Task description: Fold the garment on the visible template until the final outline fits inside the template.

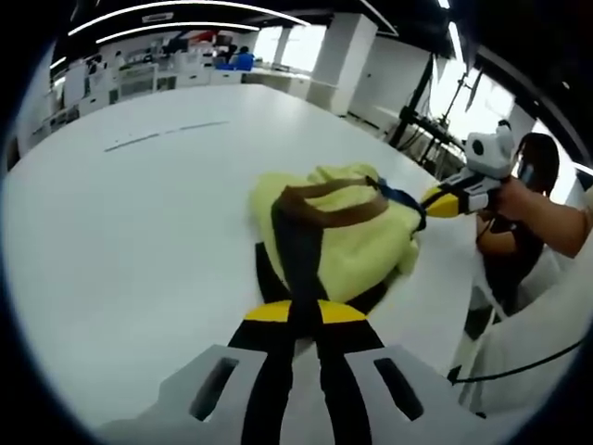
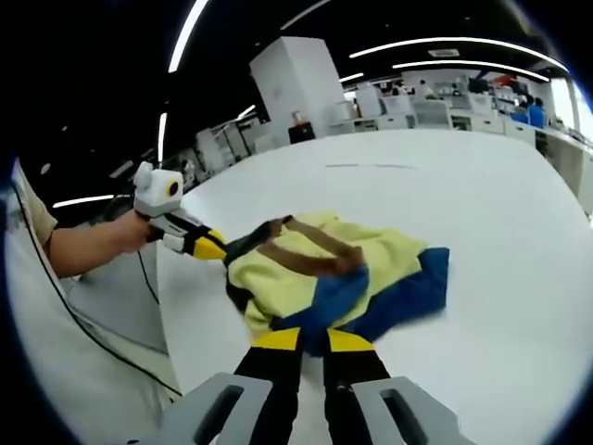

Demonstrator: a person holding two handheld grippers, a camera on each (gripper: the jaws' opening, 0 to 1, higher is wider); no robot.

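Where the left gripper [image 1: 304,320] comes up from the bottom of the left gripper view, its two black jaws with yellow tips are pressed together on a dark strip of the garment [image 1: 338,232]. The cloth is a soft yellow heap with a brown band, a black part and a bit of blue. From these fingertips it runs straight ahead and a little to the right, so its long way points off toward the right gripper [image 1: 437,204], which bites the blue bit at the far end. A hand [image 1: 514,197] holds that gripper.

In the right gripper view, the right gripper [image 2: 313,340] has its jaws closed on the blue part of the garment [image 2: 320,269], just past the yellow tips. The blue cloth spreads to the right of the fingertips and the yellow part lies beyond them. The left gripper [image 2: 211,248] pinches the dark edge on the far left side.

The heap is bunched up, so its true shape is hard to make out, and the folds hide what is under them. I cannot tell where the template is.

The white table [image 1: 139,241] has lots of open room past the garment. Its edge is close on the person's side. Far off are shelves [image 2: 435,107] and a white pillar [image 2: 296,83].
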